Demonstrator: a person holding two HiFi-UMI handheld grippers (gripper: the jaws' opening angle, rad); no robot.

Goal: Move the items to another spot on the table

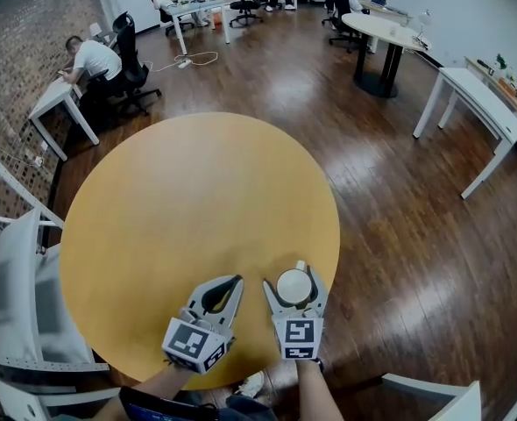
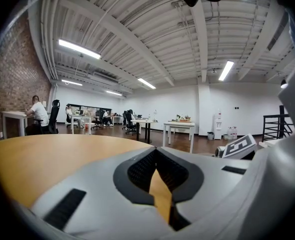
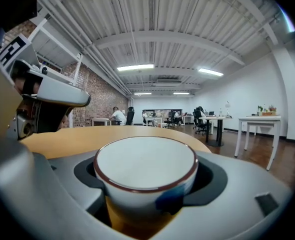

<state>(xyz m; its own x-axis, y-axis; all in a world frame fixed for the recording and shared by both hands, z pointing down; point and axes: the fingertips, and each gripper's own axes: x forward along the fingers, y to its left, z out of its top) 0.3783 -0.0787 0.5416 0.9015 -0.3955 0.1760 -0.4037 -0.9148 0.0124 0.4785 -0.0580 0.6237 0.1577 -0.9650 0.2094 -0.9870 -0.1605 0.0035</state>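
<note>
A white cup with a thin brown rim [image 1: 293, 285] sits upright between the jaws of my right gripper [image 1: 293, 279], which is shut on it just above the round yellow table [image 1: 197, 209], near its front right edge. In the right gripper view the cup [image 3: 146, 166] fills the middle, pinched from both sides, and a blue mark shows on its wall. My left gripper [image 1: 235, 281] rests beside it to the left, shut with nothing in it. In the left gripper view its jaws meet, and only a sliver of tabletop [image 2: 160, 196] shows between them.
White chairs [image 1: 17, 279] stand off the table's left edge, and another white frame [image 1: 434, 393] is at the lower right. Dark wood floor [image 1: 399, 217] surrounds the table. White desks [image 1: 478, 103], a round table [image 1: 381, 29] and a seated person [image 1: 92, 60] are far behind.
</note>
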